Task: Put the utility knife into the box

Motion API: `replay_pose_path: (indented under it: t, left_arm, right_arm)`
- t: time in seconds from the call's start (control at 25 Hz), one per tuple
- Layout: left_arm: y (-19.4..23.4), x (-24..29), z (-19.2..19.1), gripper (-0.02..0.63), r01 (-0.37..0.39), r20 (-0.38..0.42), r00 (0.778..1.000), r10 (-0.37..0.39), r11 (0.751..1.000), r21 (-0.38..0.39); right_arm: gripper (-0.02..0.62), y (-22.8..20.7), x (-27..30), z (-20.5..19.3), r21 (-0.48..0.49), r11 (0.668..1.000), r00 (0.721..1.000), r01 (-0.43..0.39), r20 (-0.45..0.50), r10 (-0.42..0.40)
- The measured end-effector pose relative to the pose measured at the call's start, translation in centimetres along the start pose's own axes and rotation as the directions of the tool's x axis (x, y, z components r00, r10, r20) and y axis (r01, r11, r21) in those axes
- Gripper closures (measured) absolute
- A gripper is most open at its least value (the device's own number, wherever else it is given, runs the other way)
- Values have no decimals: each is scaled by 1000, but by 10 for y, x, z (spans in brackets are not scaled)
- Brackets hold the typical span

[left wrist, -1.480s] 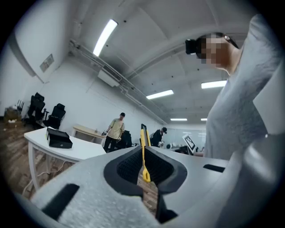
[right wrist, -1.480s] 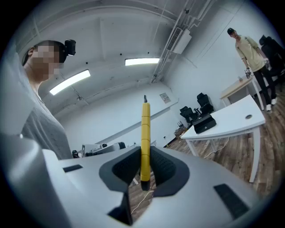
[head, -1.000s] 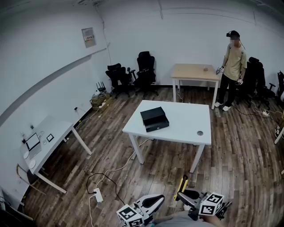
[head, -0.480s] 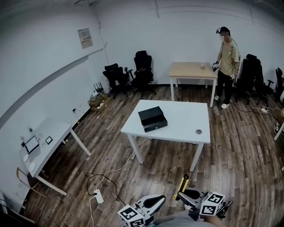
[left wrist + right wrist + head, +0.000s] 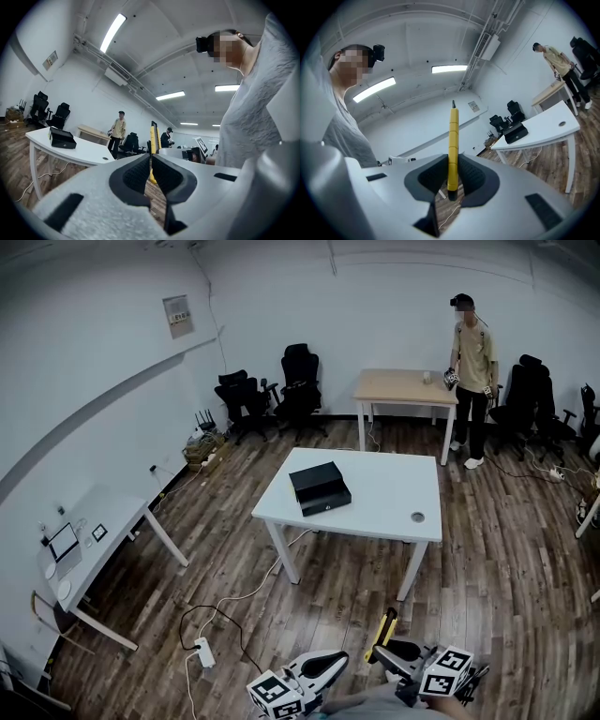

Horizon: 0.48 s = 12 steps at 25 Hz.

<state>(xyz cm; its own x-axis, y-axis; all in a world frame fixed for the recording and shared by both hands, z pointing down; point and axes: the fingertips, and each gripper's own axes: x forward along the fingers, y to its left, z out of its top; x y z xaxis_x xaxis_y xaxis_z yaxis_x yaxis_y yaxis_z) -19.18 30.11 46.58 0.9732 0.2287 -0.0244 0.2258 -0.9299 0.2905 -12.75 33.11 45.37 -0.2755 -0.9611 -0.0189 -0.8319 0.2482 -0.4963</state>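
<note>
A black box (image 5: 320,487) sits on the left part of the white table (image 5: 384,498) in the middle of the room, well ahead of me. At the bottom of the head view, my right gripper (image 5: 382,652) is shut on a yellow utility knife (image 5: 383,629), which sticks up out of the jaws. In the right gripper view the knife (image 5: 453,140) stands upright between the pads, with the box (image 5: 515,132) far off to the right. My left gripper (image 5: 337,659) is beside it, shut with nothing held (image 5: 151,161). The left gripper view shows the box (image 5: 62,138) at the far left.
A person (image 5: 469,362) stands by a wooden table (image 5: 403,385) at the back right. Black office chairs (image 5: 300,381) line the far wall. A white desk (image 5: 94,540) stands at the left. A power strip (image 5: 204,651) and cables lie on the wood floor.
The person at the back has stepped left, closer to the wooden table. The white table sits slightly lower-left in view. Both grippers hold as before.
</note>
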Motion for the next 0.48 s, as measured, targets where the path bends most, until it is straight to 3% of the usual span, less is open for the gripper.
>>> replay_pose_path:
  t: [0.48]
  left_arm:
    - [-3, 5, 1, 578, 14, -7, 1000, -14, 1000, 1]
  right_arm:
    - [514, 0, -2, 0, 1, 1000, 1000, 6, -1, -6]
